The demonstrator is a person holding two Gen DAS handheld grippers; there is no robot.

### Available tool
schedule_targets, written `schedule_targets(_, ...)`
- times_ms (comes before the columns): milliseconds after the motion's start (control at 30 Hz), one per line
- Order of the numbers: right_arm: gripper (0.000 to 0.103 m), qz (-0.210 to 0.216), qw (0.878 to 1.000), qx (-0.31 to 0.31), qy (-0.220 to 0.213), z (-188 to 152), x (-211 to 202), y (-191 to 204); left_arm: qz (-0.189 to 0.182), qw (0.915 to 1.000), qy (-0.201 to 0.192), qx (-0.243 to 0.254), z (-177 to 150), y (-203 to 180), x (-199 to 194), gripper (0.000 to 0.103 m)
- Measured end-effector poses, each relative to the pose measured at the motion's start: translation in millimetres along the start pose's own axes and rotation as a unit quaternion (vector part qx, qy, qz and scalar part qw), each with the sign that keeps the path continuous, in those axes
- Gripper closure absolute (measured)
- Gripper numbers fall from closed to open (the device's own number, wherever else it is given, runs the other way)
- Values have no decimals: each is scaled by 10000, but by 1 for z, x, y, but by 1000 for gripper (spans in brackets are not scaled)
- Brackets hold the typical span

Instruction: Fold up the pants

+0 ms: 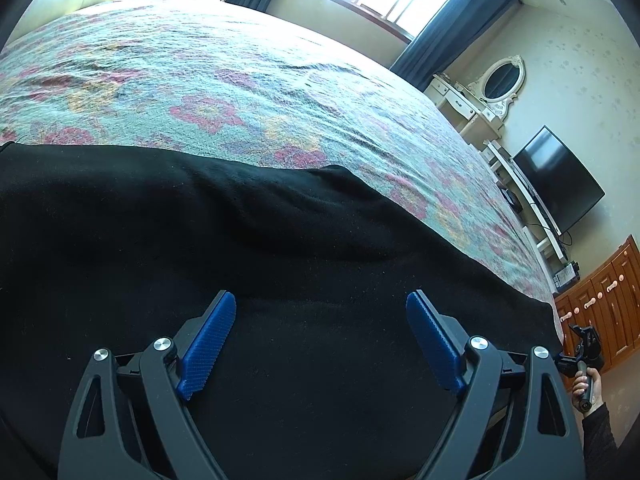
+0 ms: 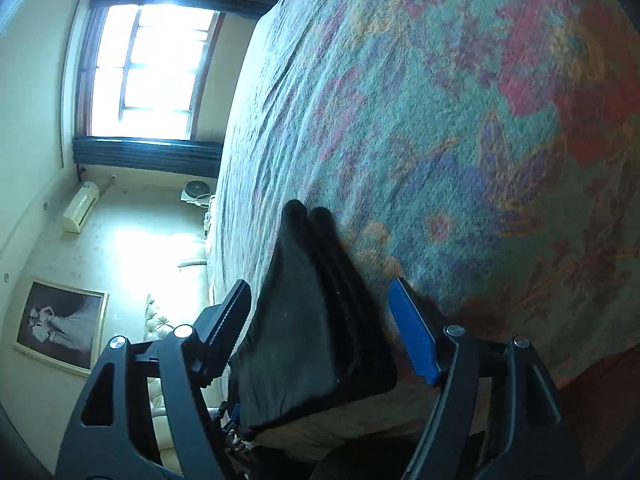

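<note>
the black knit pants lie spread over the near edge of a bed covered with a teal woven bedspread patterned in pink and yellow flowers, the dark cloth filling the lower half of the left wrist view with a soft ridge running across its far border. the left gripper hangs just above this cloth with its jaws spread wide, the two blue ribbed pads well apart and nothing between them. at the far right of that view a hand in a dark sleeve holds the handle of the other tool beside the bed's edge. in the right wrist view, which is rolled on its side, the right gripper has its jaws spread too, and a folded, layered end of the black pants sits in the gap between them, its stacked edges pointing away from the camera and resting against the flowered bedspread; the cloth looks close to the left pad but whether it touches either pad i cannot tell, and it is not pinched. around the bed stand a bright window with dark blue curtains, a cream dressing table with an oval mirror, a black flat television on a white stand, orange wooden cabinets, a white wall air conditioner and a framed black-and-white picture
</note>
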State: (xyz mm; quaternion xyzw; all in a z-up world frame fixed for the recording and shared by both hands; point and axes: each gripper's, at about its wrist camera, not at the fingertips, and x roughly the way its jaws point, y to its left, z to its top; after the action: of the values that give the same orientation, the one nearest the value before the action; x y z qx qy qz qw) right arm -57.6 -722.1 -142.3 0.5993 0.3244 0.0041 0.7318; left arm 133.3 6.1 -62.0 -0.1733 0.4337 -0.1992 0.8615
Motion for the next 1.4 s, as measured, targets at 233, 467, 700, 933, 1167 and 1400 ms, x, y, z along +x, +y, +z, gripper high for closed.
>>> schedule_targets(233, 7, -345, 9915, -769, 987, 32, 31, 22, 52, 10000, 5, 28, -1, -1, 1, 17)
schedule_targets(467, 7, -95, 9687, -1508, 1970, 22, 44, 41, 240, 9997, 52, 86, -1, -5, 6, 17)
schedule_targets(700, 7, 57, 9692, -1614, 1858, 33, 58, 59, 365, 9992, 120, 119, -1, -8, 9, 16)
schedule_targets(933, 8, -353, 9649, -1647, 2014, 21, 74, 76, 414, 9989, 117, 207, -2, -10, 9, 15)
schedule_targets(1167, 84, -1377, 9578, -1679, 1881, 11, 81, 83, 378, 9989, 108, 273, -3, -11, 9, 14)
schedule_targets(1400, 89, -1619, 9539, -1913, 1649, -6, 76, 109, 348, 9987, 126, 346, -3, -12, 9, 14)
